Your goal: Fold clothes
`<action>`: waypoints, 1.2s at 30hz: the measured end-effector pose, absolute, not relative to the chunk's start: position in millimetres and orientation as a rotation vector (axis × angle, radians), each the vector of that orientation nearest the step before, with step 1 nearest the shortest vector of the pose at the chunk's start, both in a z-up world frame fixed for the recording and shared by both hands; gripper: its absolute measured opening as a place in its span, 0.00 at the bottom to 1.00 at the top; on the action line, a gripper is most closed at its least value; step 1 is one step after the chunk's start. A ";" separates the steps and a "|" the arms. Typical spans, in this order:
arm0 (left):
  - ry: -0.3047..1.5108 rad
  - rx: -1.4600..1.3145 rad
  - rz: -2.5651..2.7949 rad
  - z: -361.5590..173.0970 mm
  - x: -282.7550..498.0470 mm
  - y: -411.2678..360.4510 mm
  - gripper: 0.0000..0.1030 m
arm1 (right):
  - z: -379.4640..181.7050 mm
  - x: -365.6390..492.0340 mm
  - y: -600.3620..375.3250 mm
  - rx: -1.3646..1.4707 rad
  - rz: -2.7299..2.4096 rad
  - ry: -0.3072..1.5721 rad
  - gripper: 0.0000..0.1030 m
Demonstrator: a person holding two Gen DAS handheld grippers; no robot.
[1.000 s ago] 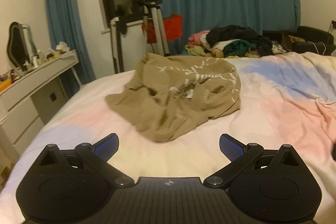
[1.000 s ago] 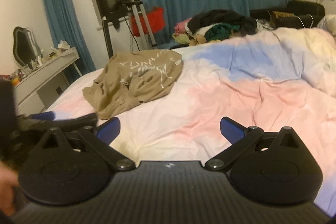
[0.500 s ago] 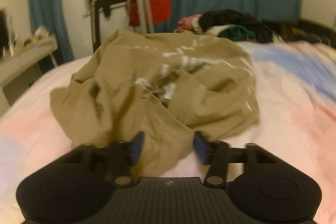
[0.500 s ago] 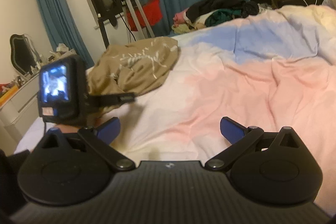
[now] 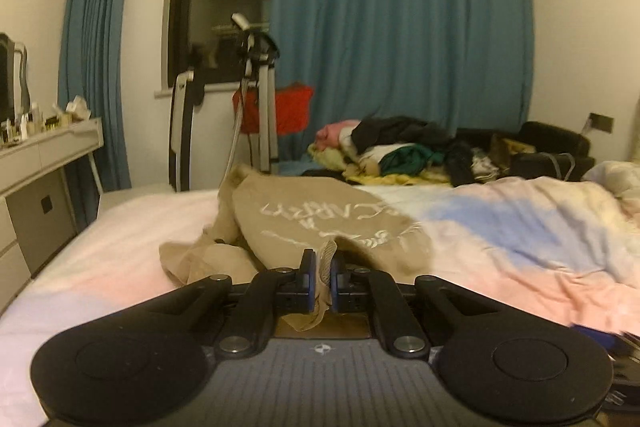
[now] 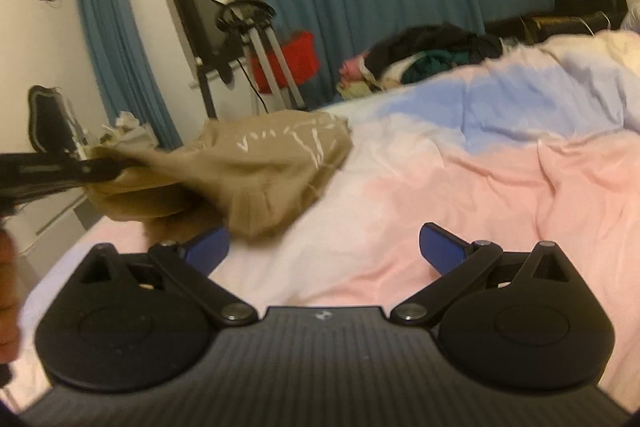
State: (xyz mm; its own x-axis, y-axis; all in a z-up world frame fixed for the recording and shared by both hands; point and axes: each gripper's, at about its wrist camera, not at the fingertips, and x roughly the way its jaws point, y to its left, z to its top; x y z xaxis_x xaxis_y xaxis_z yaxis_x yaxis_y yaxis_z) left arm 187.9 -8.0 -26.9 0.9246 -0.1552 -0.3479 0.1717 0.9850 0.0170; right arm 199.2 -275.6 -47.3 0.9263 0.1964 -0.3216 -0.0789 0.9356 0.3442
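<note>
A tan shirt [image 5: 320, 223] with white print lies crumpled on the bed [image 5: 520, 251]. My left gripper [image 5: 321, 273] is shut on the shirt's near edge and lifts it. In the right wrist view the shirt [image 6: 248, 167] hangs stretched from the left gripper [image 6: 120, 167] at the left edge. My right gripper [image 6: 324, 249] is open and empty, low over the pink and blue duvet [image 6: 460, 187], just right of the shirt's hanging edge.
A heap of mixed clothes [image 5: 400, 155] lies at the bed's far end. A tripod [image 5: 256, 107] and a red bag [image 5: 288, 107] stand by the blue curtain [image 5: 400, 27]. A white dresser [image 5: 44, 163] stands left of the bed.
My left gripper has closed on the shirt's near edge and pulled it up and toward me. My right gripper stays open and has moved closer to the shirt.
</note>
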 end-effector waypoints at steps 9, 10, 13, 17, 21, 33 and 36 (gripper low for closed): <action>0.254 0.096 -0.250 19.2 63.6 -5.1 0.06 | -26.1 163.4 -255.8 0.287 0.255 0.341 1.00; 0.249 0.092 -0.258 20.3 53.4 -3.2 0.06 | -24.6 160.7 -250.9 0.283 0.278 0.346 1.00; 0.265 0.047 -0.269 18.0 31.8 5.9 0.06 | -23.7 156.5 -227.3 0.252 0.343 0.370 1.00; 0.258 -0.001 -0.269 13.6 23.6 18.2 0.06 | -30.3 160.7 -191.0 0.213 0.412 0.395 1.00; 0.256 -0.014 -0.261 7.2 26.8 28.3 0.07 | -40.1 184.7 -169.0 0.195 0.400 0.407 1.00; 0.373 -0.009 -0.271 -25.0 62.3 20.7 0.07 | -51.9 250.4 -219.7 0.478 0.303 0.411 1.00; 0.345 -0.014 -0.275 -25.6 62.0 19.0 0.07 | -62.2 255.8 -207.4 0.398 0.280 0.479 1.00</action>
